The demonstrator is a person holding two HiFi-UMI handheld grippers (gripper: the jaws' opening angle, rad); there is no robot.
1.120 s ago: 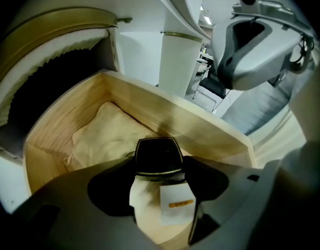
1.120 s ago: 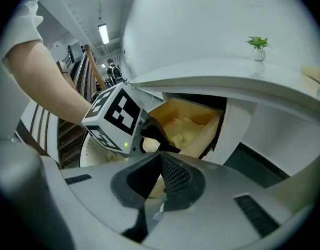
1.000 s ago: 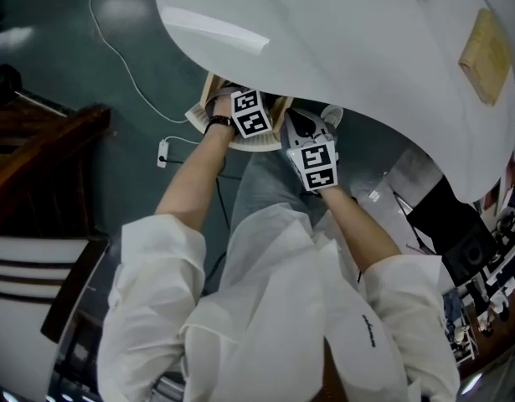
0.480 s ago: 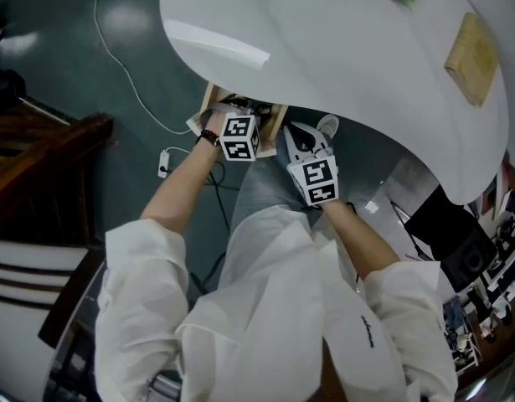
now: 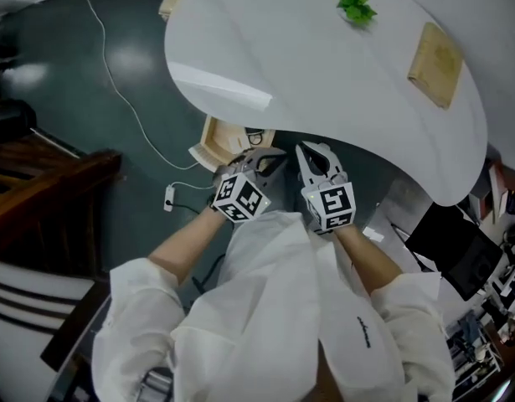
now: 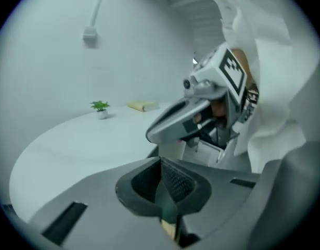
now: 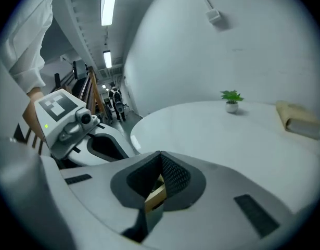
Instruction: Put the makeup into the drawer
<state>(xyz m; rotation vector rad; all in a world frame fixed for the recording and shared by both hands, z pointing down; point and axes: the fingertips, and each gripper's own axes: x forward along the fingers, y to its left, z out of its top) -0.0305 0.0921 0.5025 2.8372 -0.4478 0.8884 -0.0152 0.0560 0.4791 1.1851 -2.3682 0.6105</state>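
Where the left gripper view looks along its own jaws, we find the left gripper [image 6: 161,163] pressed fully together, pad against pad, with nothing pinched. Only a tan sliver shows through the slot beneath the pads. The right gripper [image 7: 160,156] likewise has its tips meeting. A tan wooden piece shows in the gap below them, and we cannot tell whether it is touched or merely lies behind.

In the head view both grippers hang side by side, near each other but apart, just off the near edge of the white table [image 5: 324,82]. Each is carried by a hand in a white sleeve [image 5: 148,300].

The drawer [image 5: 222,141], a tan wooden box, sits under that table edge with its inside open to view, just beyond the left gripper. We note a dark item at its near end; whether it is the makeup we cannot tell.

On the table top, well apart from the grippers, stand a small green plant [image 5: 355,5] and a tan block [image 5: 435,64]. A white cable [image 5: 123,90] runs across the dark floor.
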